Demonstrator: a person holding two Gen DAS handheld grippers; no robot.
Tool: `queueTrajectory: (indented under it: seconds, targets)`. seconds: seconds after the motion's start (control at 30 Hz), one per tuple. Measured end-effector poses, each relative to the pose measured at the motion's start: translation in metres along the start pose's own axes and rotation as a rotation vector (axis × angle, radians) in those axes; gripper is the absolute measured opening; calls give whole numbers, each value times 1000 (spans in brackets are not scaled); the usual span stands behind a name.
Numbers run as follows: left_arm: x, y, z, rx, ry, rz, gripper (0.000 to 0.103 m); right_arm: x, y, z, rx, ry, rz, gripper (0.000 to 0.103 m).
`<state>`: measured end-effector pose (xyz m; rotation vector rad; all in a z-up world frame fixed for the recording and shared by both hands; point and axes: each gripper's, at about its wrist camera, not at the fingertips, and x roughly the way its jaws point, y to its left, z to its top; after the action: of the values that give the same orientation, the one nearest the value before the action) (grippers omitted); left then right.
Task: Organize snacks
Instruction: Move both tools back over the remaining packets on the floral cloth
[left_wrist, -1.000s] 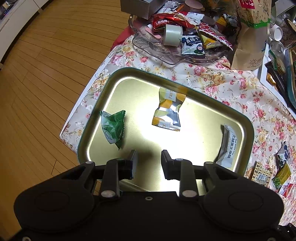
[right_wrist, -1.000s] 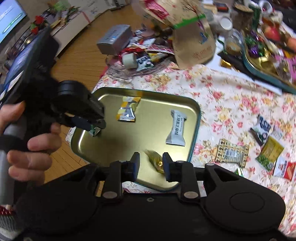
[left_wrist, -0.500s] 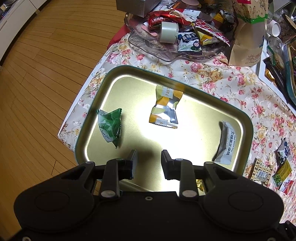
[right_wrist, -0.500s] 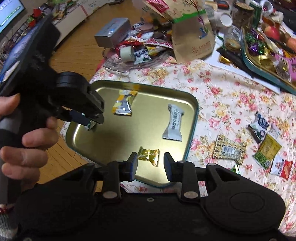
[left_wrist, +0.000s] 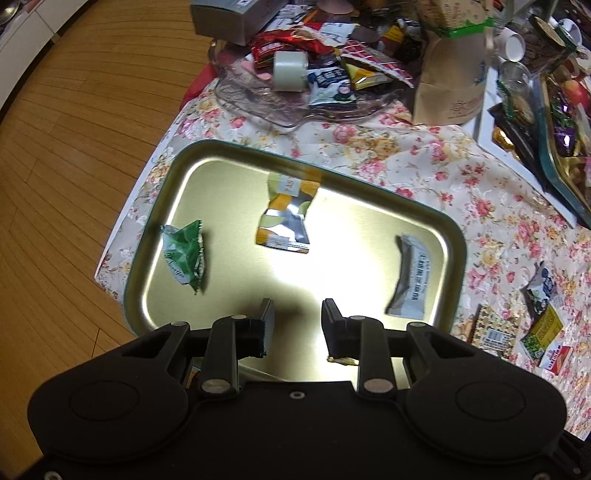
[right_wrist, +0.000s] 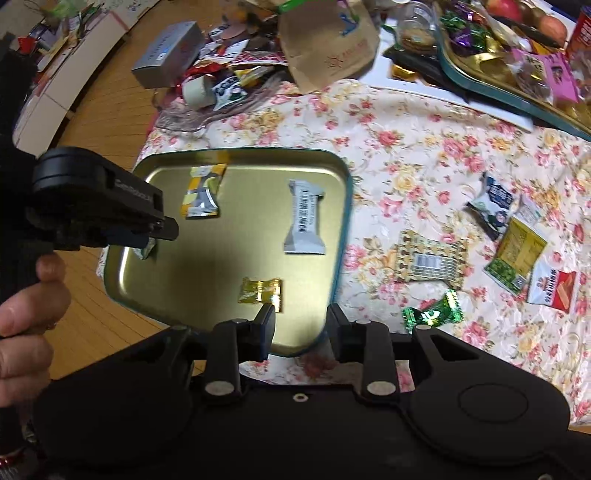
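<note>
Altogether four wrapped snacks lie in the gold tray (right_wrist: 334, 258): a green packet (left_wrist: 184, 254), a yellow-and-silver packet (left_wrist: 286, 218), a grey bar (right_wrist: 304, 221) and a gold candy (right_wrist: 260, 290). Both tongs stand open and empty, the right tongs (right_wrist: 301, 325) over the tray's near edge with the gold candy just beyond the left finger, the left tongs (left_wrist: 297, 319) above the tray floor. Six more snack packets (right_wrist: 430, 258) lie loose on the floral bench (right_wrist: 406, 147) right of the tray.
</note>
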<state>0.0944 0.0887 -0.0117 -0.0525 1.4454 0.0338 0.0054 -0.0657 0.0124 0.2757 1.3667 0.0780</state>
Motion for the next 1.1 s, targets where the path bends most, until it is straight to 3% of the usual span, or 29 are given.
queueTrajectory:
  seconds: [0.33, 0.57, 0.87, 1.1]
  targets:
    - [-15, -55, -16, 111, -31, -31, 38, -9, -53, -1, 113, 3, -56, 33]
    - [-10, -101, -33, 227, -31, 7, 38, -11, -99, -6, 225, 28, -96, 33]
    - [-6, -147, -55, 341, -23, 28, 38, -18, -153, -28, 353, 51, -140, 33]
    - [-9, -176, -65, 384, -16, 3, 38, -18, -192, -44, 453, 63, -164, 33]
